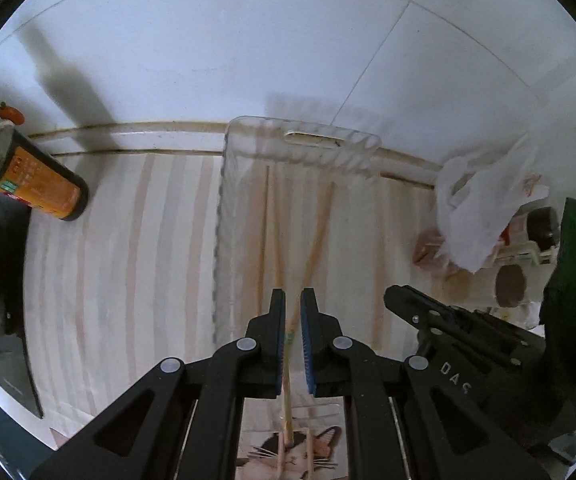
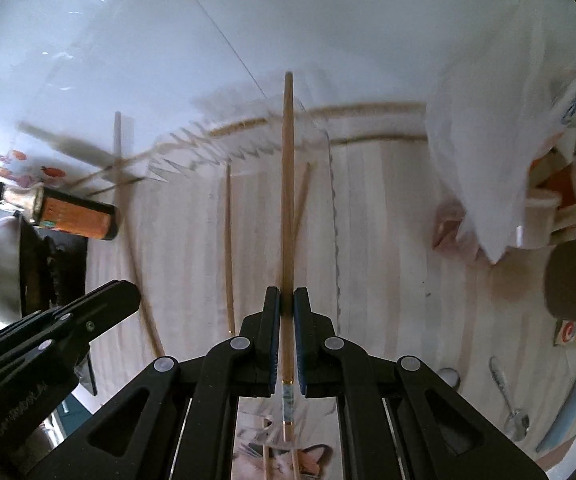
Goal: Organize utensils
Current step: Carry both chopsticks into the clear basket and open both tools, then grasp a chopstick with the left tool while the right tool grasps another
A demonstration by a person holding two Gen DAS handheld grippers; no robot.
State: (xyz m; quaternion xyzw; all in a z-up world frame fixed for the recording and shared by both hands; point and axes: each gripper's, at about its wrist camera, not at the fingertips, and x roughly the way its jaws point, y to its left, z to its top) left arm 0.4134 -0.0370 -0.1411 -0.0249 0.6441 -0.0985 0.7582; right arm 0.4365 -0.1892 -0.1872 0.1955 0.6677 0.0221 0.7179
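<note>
Nearest the lens, the right gripper (image 2: 286, 300) has its jaws nearly closed on a chopstick (image 2: 288, 200), whose long axis runs straight out ahead of the fingers, tip rising above the clear plastic tray (image 2: 334, 200) below. The left gripper (image 1: 294, 304), also almost shut, pinches another chopstick (image 1: 316, 236) that angles slightly right over the same tray (image 1: 223, 208). Two more chopsticks (image 2: 228, 248) already lie lengthwise inside it. Both grippers point steeply down over the striped counter (image 1: 127, 260), side by side; neither is clearly nearer. A sauce bottle (image 1: 35, 176) stands well apart, left. Likely next: lowering each stick parallel to those in the tray
</note>
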